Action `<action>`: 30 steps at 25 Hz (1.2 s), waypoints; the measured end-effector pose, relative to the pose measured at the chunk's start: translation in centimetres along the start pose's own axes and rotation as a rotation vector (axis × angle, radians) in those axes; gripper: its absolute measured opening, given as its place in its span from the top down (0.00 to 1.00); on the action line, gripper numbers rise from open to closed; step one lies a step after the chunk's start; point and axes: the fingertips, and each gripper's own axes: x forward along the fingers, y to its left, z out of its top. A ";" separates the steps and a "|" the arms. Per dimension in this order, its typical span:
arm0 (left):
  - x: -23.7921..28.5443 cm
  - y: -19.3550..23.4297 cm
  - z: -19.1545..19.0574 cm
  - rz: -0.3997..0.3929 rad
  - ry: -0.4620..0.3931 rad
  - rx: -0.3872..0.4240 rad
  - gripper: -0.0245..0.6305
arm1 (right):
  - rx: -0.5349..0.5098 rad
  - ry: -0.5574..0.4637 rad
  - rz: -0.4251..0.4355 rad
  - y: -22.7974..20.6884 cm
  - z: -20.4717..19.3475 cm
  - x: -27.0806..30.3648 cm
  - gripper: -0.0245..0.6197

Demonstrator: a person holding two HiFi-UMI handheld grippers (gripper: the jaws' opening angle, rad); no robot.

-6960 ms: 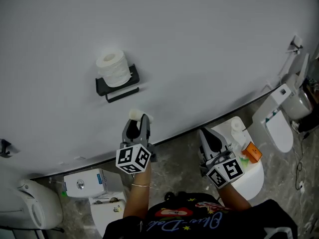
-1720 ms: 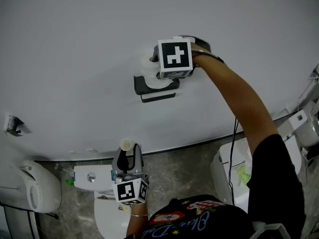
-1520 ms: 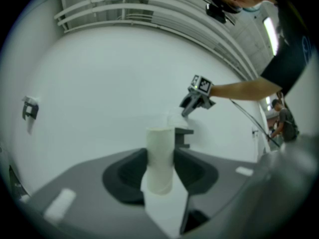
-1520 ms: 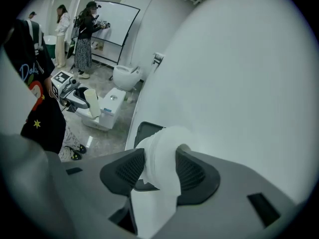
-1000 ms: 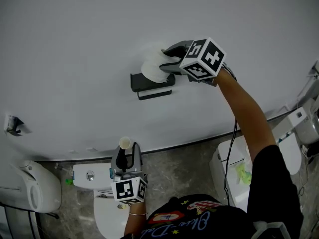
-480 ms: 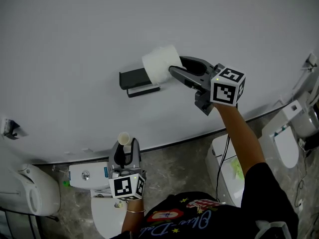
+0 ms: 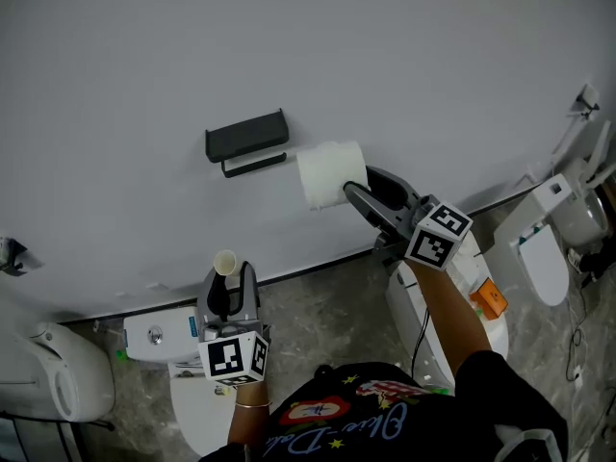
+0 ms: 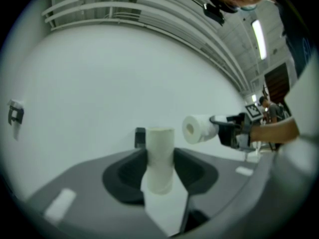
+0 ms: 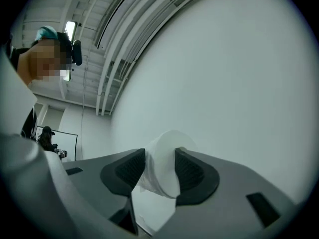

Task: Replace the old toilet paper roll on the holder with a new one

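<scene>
right gripper [image 7: 360, 187] clamps the new roll [image 7: 330, 173], left gripper [image 7: 232, 279] pinches the empty tube [image 7: 225, 262]. the soft paper may slip before reaching the holder [image 7: 246, 134].

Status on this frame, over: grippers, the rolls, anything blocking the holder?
Left gripper shut on empty cardboard tube. Right gripper shut on full toilet paper roll, in the air beside the wall holder. Holder bare, nothing blocking it.

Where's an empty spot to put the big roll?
The black holder on the wall is bare, shelf and bar, with blank wall all round. The stone floor between the left toilet and right toilet is free too. Crowded: the right toilet carries an orange thing, and the right gripper holds the roll near the holder.
</scene>
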 end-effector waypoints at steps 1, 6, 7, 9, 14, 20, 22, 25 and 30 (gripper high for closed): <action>0.0 -0.1 0.0 -0.004 0.003 0.000 0.72 | 0.018 -0.012 -0.009 -0.2 -0.3 -0.3 0.66; 0.1 -0.6 -0.5 -0.026 0.016 -0.019 0.72 | 0.150 0.043 -0.077 -1.9 -3.9 -0.8 0.69; 0.0 -0.6 -0.7 -0.025 0.019 -0.023 0.72 | 0.210 0.052 -0.088 -2.3 -5.1 -0.8 0.71; -0.3 -0.4 -0.9 -0.016 0.026 -0.019 0.72 | 0.320 0.042 -0.110 -3.1 -7.2 -0.8 0.71; -1.4 1.1 -1.8 0.021 0.052 -0.020 0.72 | 0.415 -0.003 -0.156 -5.2 -8.8 -0.3 0.71; -1.9 2.7 -1.8 0.059 0.056 -0.009 0.72 | 0.449 -0.114 -0.192 -8.6 -6.5 3.7 0.71; -2.0 3.4 -1.8 0.073 0.057 -0.006 0.72 | 0.430 -0.133 -0.213 -9.7 -5.8 4.7 0.71; -2.1 4.4 -1.8 0.094 0.062 -0.003 0.72 | 0.406 -0.137 -0.231 -10.9 -5.4 6.0 0.71; -1.8 5.0 -1.9 0.100 0.065 -0.002 0.72 | 0.406 -0.142 -0.247 -11.9 -5.7 7.4 0.71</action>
